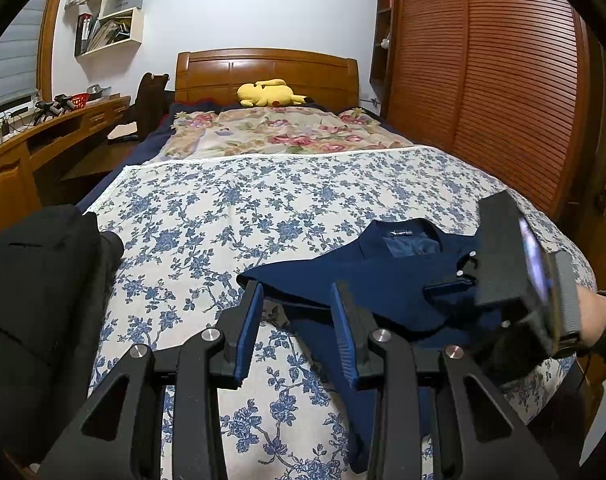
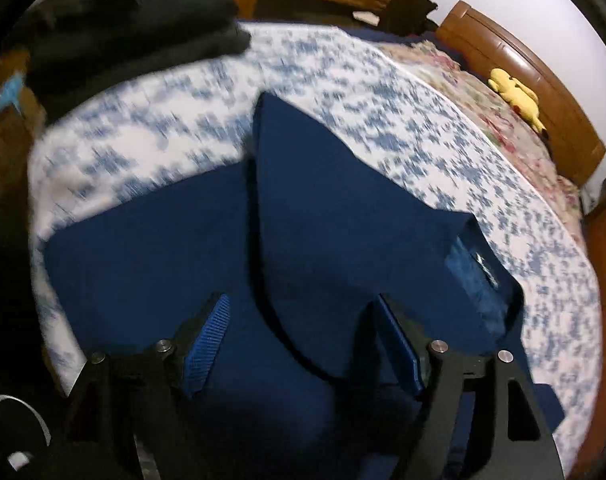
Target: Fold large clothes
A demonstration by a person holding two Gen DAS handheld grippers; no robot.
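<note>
Both apart, empty: left gripper [image 1: 297,292] hovering at the navy shirt's [image 1: 383,280] edge, right gripper [image 2: 303,308] above its folded flap, likely seeking corners.

Navy on blue-and-white florals

Navy garment [image 1: 383,280] lower right; white bedspread [image 1: 231,208] with blue flower print mid-frame; yellow plush toy [image 1: 269,93] upper centre; black clothing [image 1: 39,300] lower left; pink-rose quilt [image 1: 279,132] above.
</note>
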